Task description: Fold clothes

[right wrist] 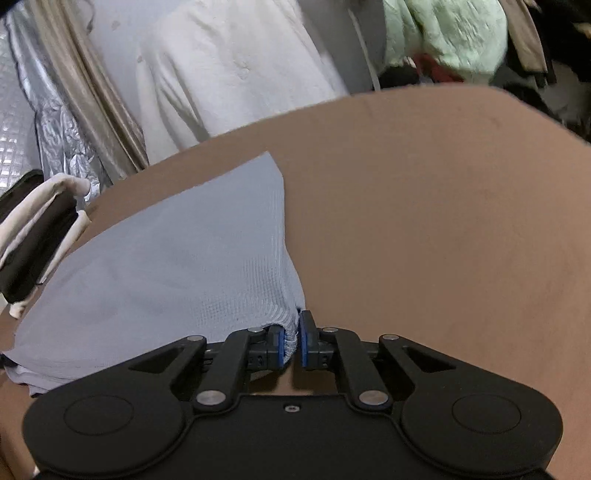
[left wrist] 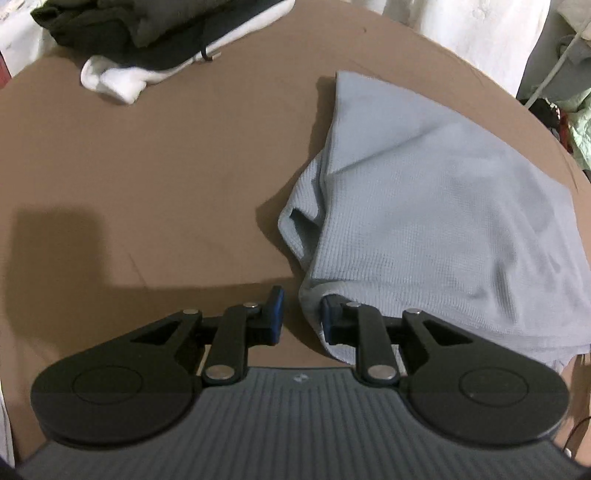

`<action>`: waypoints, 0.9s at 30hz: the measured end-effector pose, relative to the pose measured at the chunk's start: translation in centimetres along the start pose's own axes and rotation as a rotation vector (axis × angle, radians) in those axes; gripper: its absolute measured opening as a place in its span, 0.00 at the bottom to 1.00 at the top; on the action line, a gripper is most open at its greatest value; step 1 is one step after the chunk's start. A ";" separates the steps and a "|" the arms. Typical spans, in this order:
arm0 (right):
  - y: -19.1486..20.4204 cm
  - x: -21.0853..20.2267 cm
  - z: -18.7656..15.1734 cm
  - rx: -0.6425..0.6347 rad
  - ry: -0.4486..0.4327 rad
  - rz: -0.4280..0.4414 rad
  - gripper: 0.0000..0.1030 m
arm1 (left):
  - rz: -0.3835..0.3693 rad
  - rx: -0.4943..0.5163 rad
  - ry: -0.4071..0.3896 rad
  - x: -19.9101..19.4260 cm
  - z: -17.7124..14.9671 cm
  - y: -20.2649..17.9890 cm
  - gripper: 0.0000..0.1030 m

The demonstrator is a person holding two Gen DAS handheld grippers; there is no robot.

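While the right gripper [right wrist: 291, 343] pinches only a thin hem of the blue garment [right wrist: 166, 266], that hem could slip free.

Left gripper [left wrist: 301, 317] stands parted, cloth draped over one finger; garment lies half-lifted on the brown table [left wrist: 147, 166], so uneven pulling could skew the fold.

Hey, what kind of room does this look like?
Probably a home bedroom or closet corner: white garments hanging behind, a brown cloth-covered surface holding a light blue waffle-knit garment, and a stack of folded dark clothes.
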State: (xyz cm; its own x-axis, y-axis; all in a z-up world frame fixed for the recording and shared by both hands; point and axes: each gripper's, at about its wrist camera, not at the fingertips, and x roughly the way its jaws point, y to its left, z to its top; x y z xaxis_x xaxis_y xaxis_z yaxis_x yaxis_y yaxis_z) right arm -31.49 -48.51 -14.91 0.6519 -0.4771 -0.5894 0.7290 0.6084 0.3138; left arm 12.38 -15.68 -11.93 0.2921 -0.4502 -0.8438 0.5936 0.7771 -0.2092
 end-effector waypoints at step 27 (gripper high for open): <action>0.6 -1.4 1.9 -0.092 0.138 0.015 0.21 | 0.315 0.153 -0.131 -6.6 -1.8 -3.6 0.69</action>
State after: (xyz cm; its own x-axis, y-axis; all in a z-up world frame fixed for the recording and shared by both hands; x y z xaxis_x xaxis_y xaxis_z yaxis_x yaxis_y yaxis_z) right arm -31.54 -48.66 -12.44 0.6232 -0.3795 -0.6838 0.6928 0.6735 0.2576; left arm 6.96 -14.76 -6.49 0.5660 -0.2597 -0.7824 0.5614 0.8165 0.1351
